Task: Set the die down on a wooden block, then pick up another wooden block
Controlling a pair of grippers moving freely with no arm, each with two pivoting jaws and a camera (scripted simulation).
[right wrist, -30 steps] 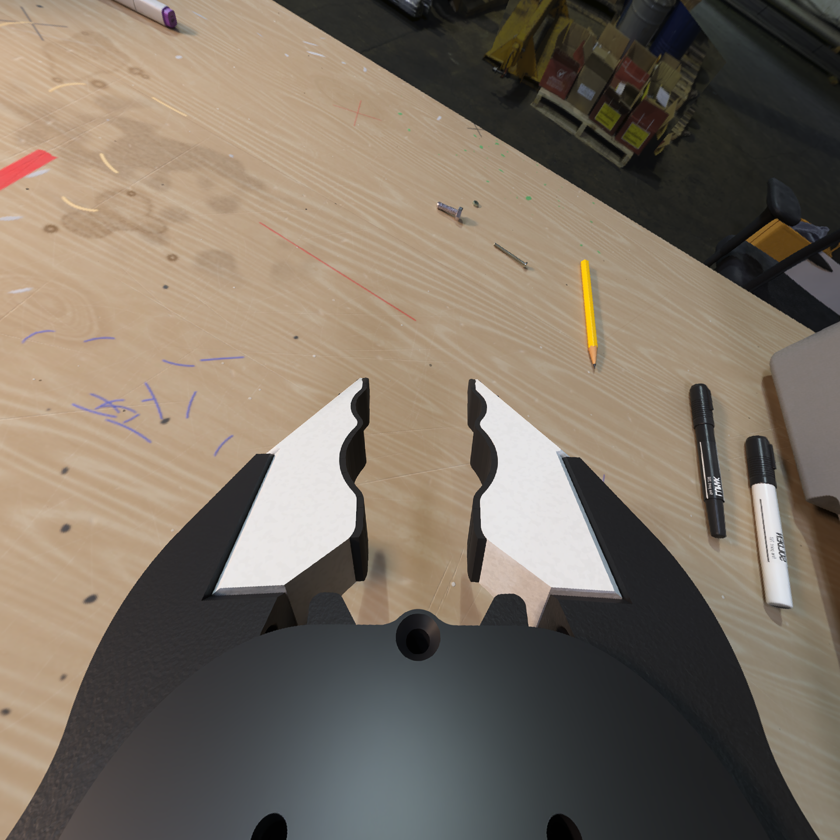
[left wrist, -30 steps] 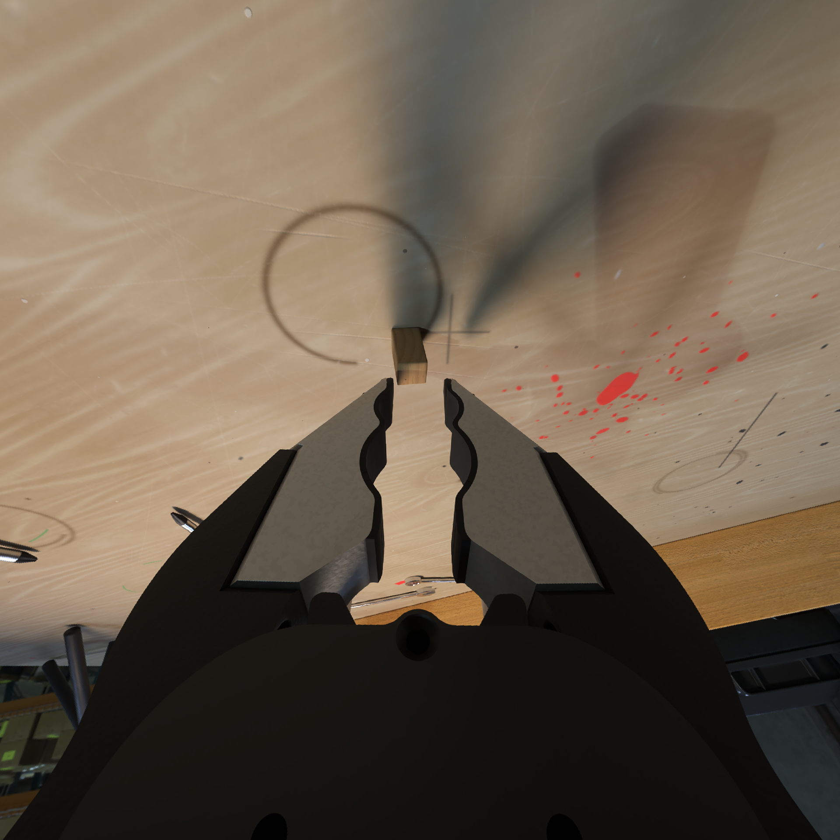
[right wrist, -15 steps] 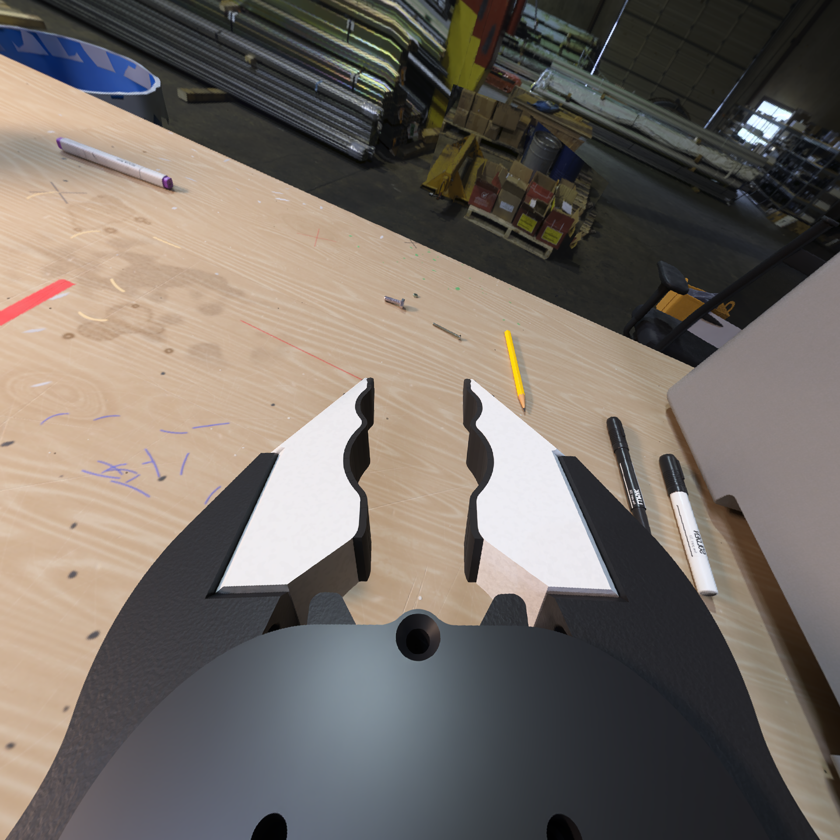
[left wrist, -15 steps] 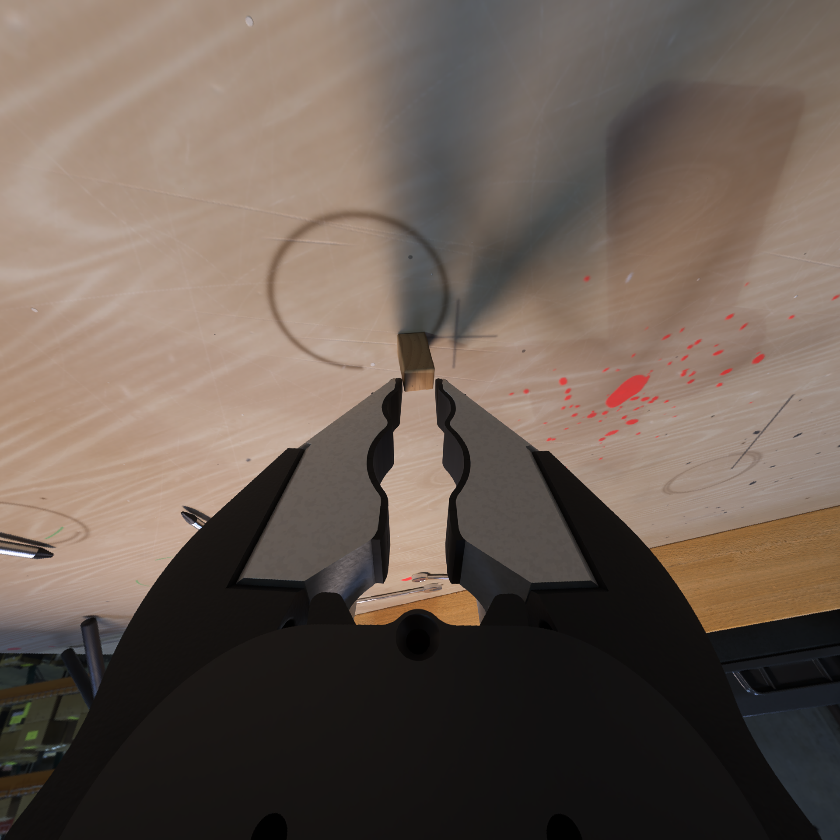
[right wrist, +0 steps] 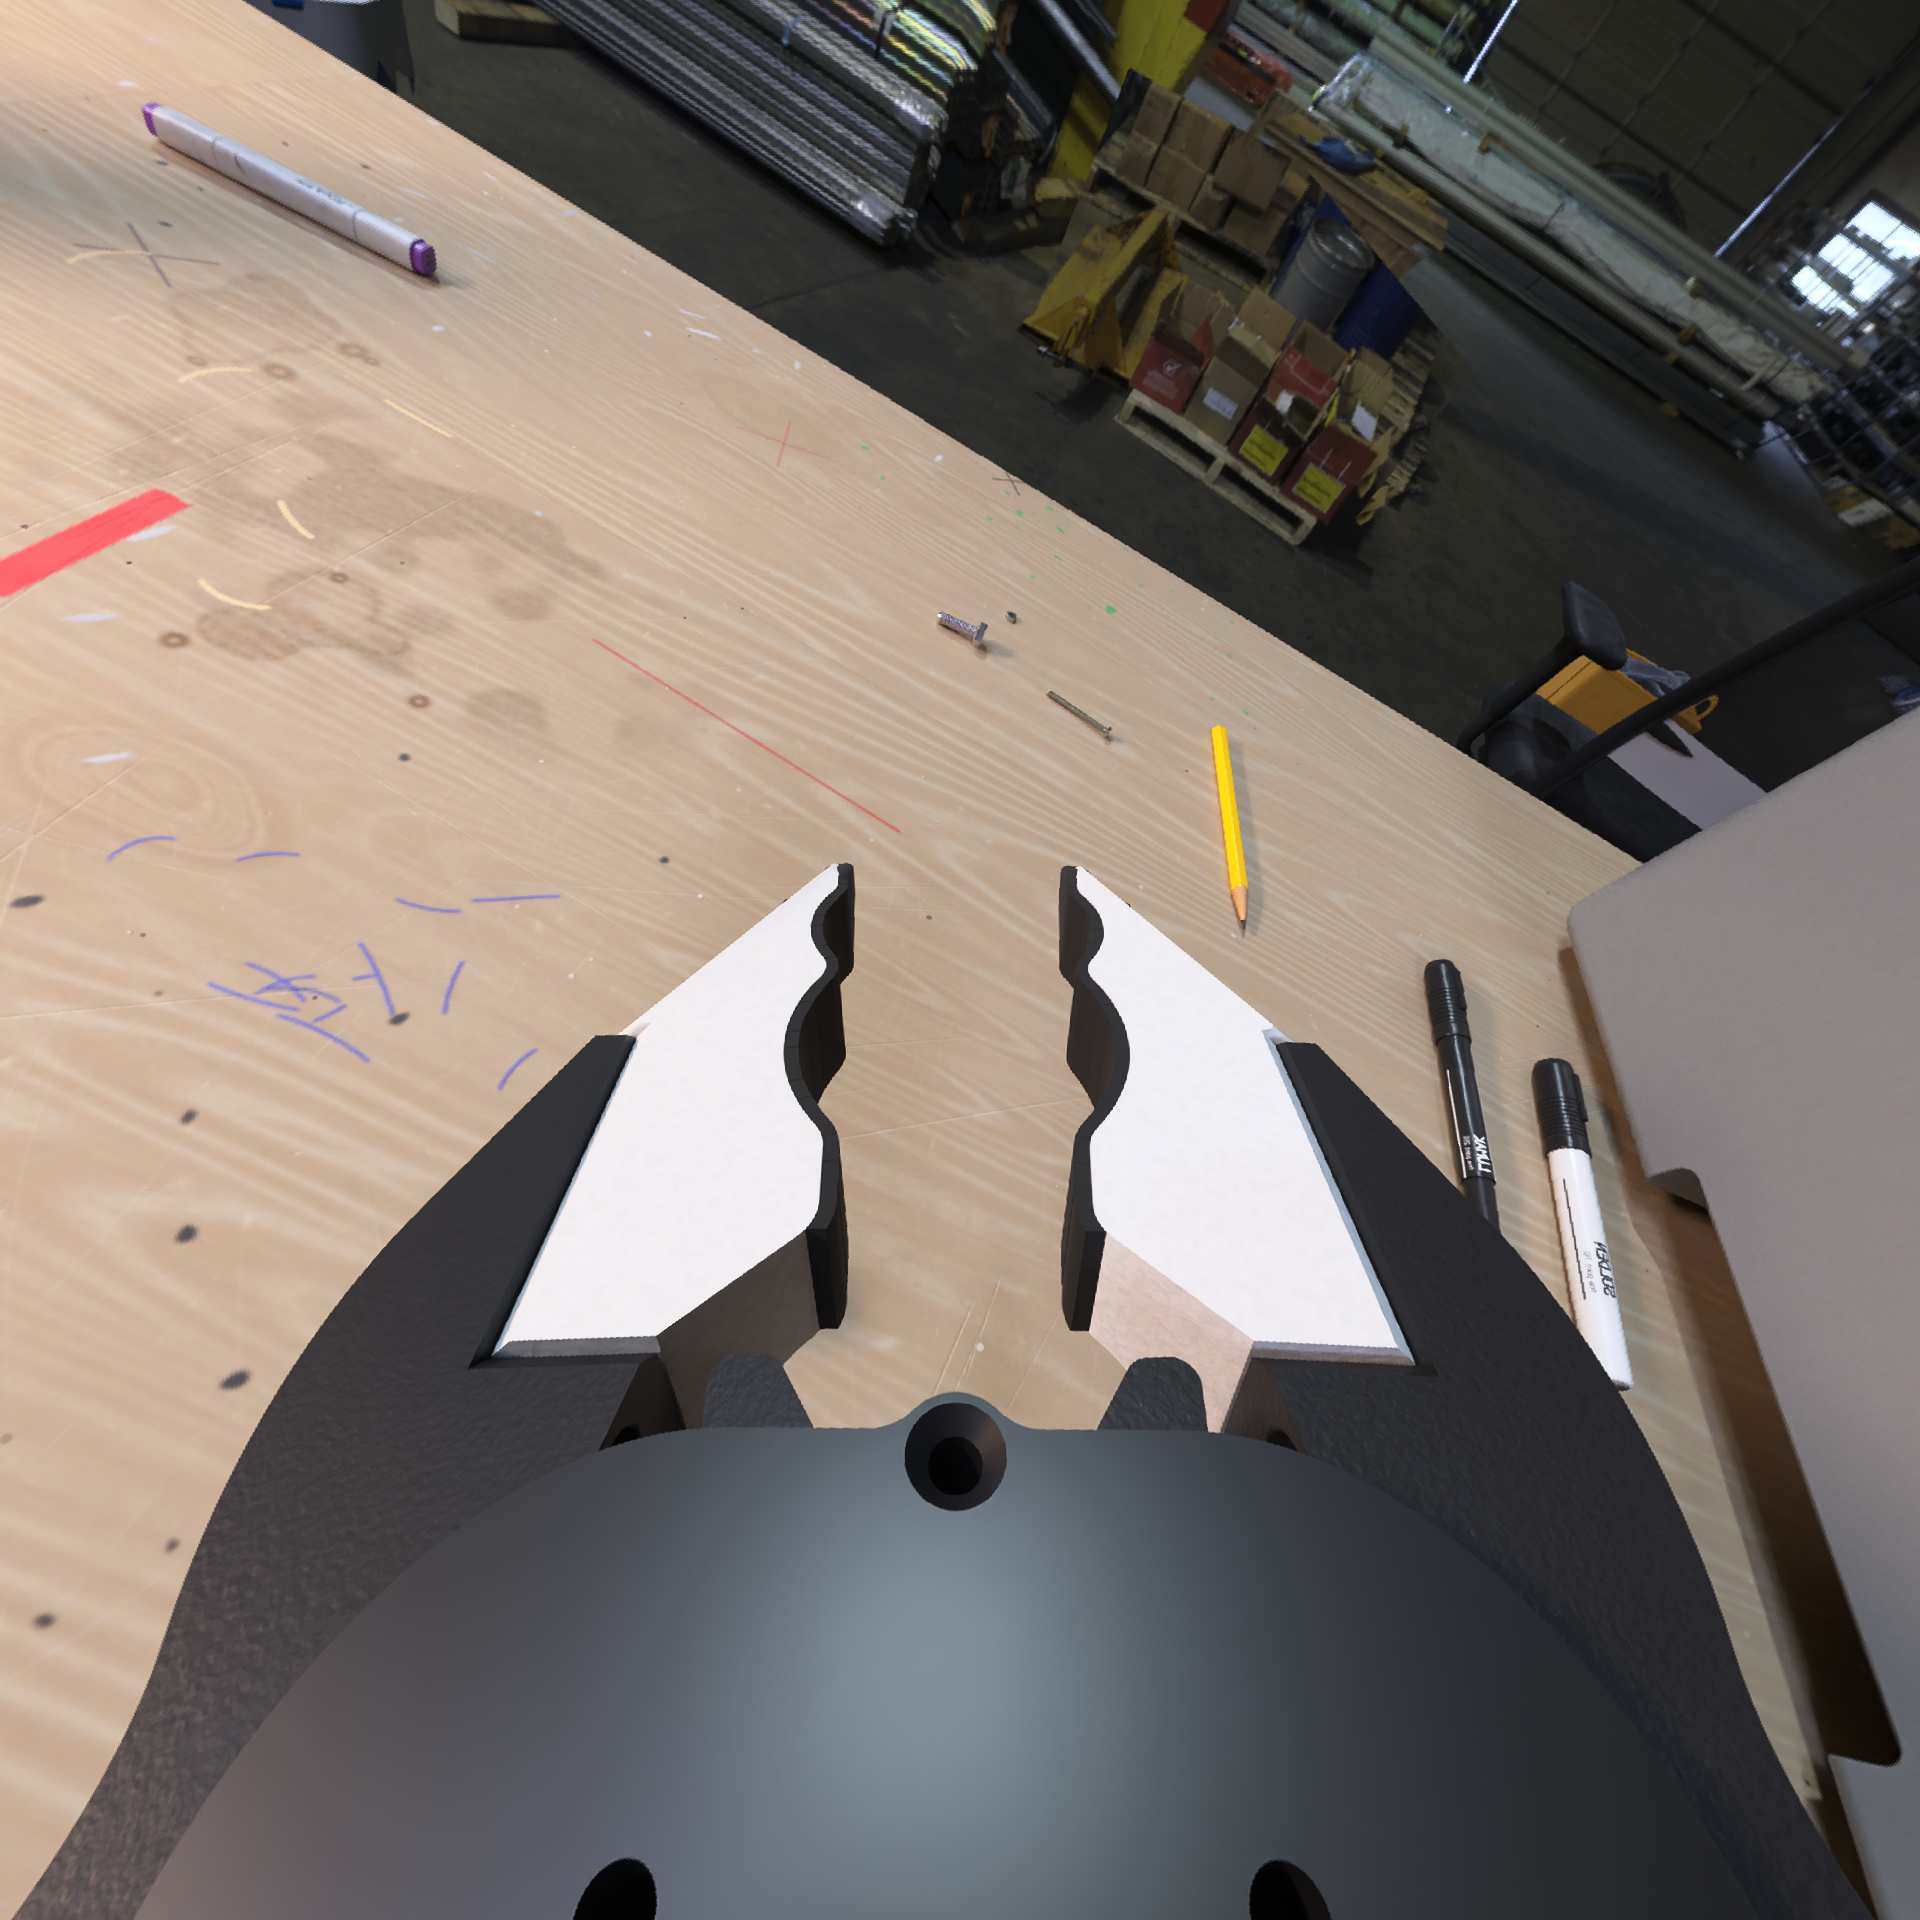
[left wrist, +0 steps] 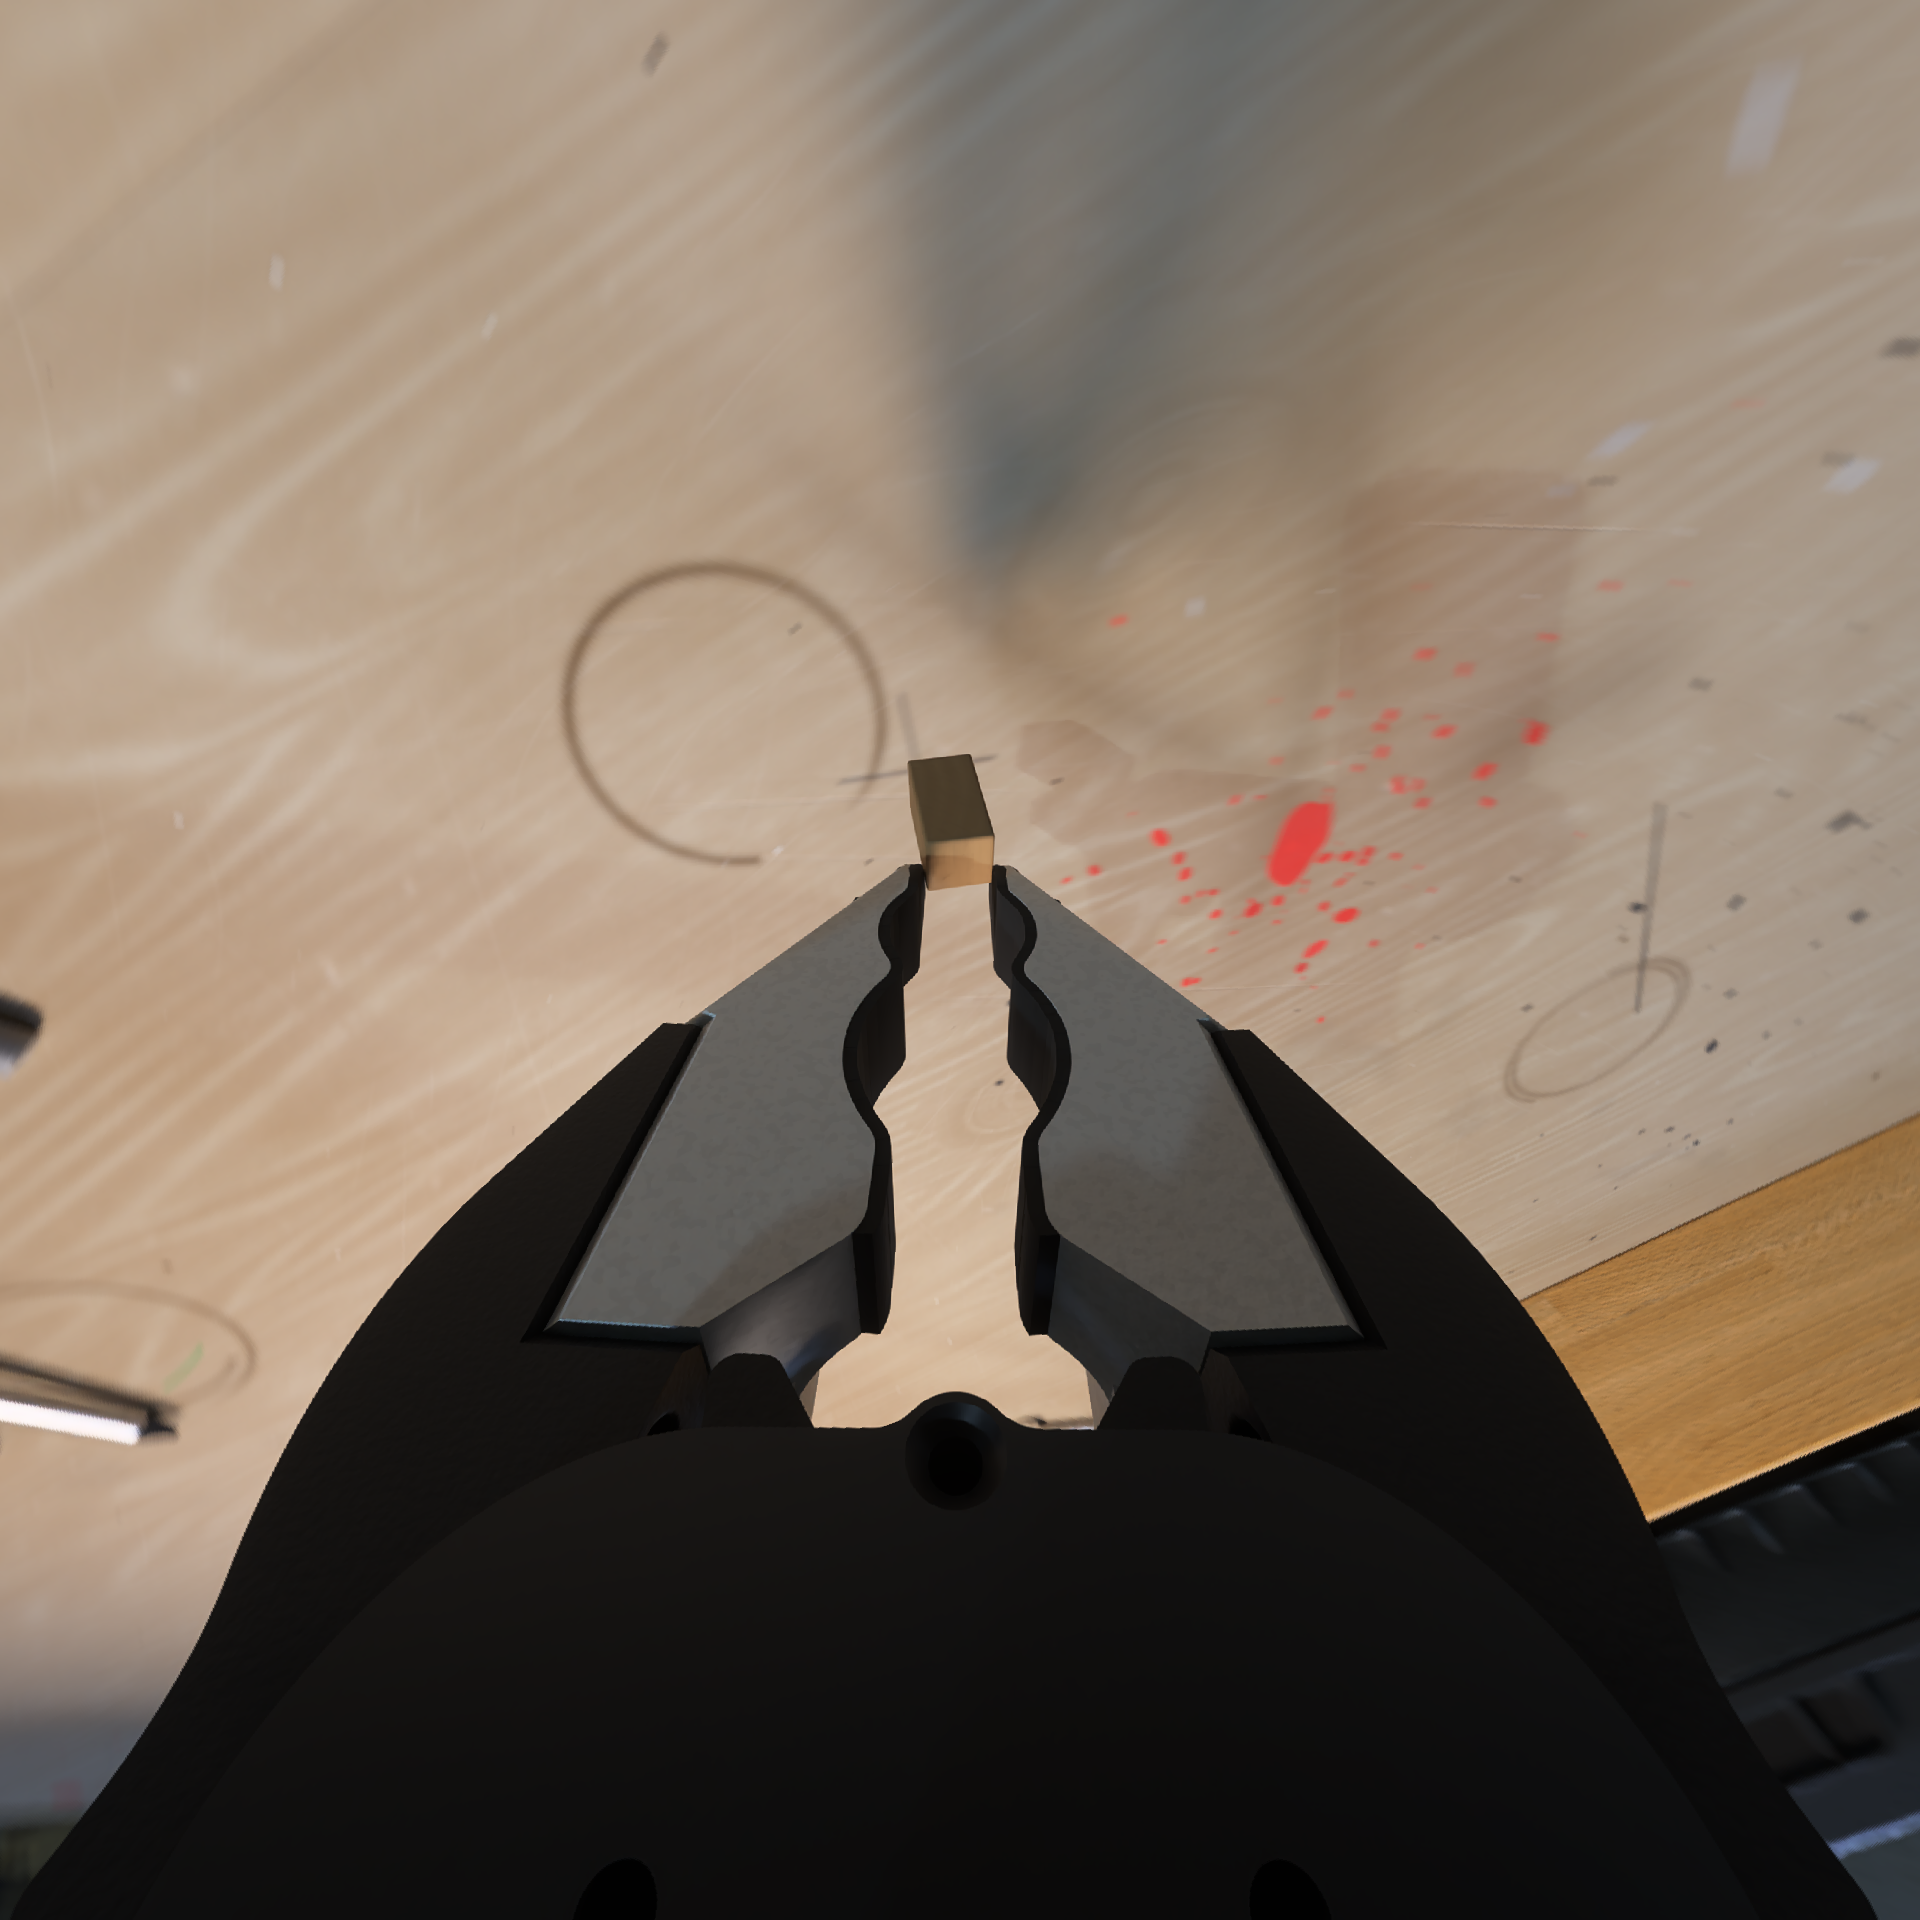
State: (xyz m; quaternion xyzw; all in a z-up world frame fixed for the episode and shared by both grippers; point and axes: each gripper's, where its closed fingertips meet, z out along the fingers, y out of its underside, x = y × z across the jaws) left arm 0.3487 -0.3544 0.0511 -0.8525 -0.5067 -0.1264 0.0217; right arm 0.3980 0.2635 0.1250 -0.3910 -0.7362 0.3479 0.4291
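The left gripper [left wrist: 956,881] has its fingertips pinched on the near end of a small wooden block [left wrist: 950,821], which sticks out ahead of the tips above the pale plywood desk [left wrist: 416,416]; the block's shadow falls apart from it to the right, so it appears lifted clear of the surface. Below it the desk carries a dark ring stain [left wrist: 722,712], a thin pencilled cross just behind the block, a scatter of red paint spatter [left wrist: 1299,842] to the right and a fainter ring with a stroke through it [left wrist: 1595,1029] farther right. A strip of warmer, orange-toned wood [left wrist: 1714,1330] runs along the lower right edge. The right gripper [right wrist: 956,894] hangs with its white-faced fingers apart and nothing between them, over a stretch of desk marked with blue pen scribbles [right wrist: 343,987], a thin red line [right wrist: 743,732], a patch of red tape [right wrist: 88,535] and brownish stains. Lying on it are a purple-capped marker [right wrist: 291,192], a bolt [right wrist: 961,629], a screw [right wrist: 1081,715], a yellow pencil [right wrist: 1228,821], a black marker [right wrist: 1460,1086] and a white marker with a black cap [right wrist: 1579,1216]. A grey panel [right wrist: 1787,1039] rises at the right. Beyond the desk edge lies a dim warehouse with stacked metal stock and a pallet of cartons [right wrist: 1257,405]. The die shows in neither view.
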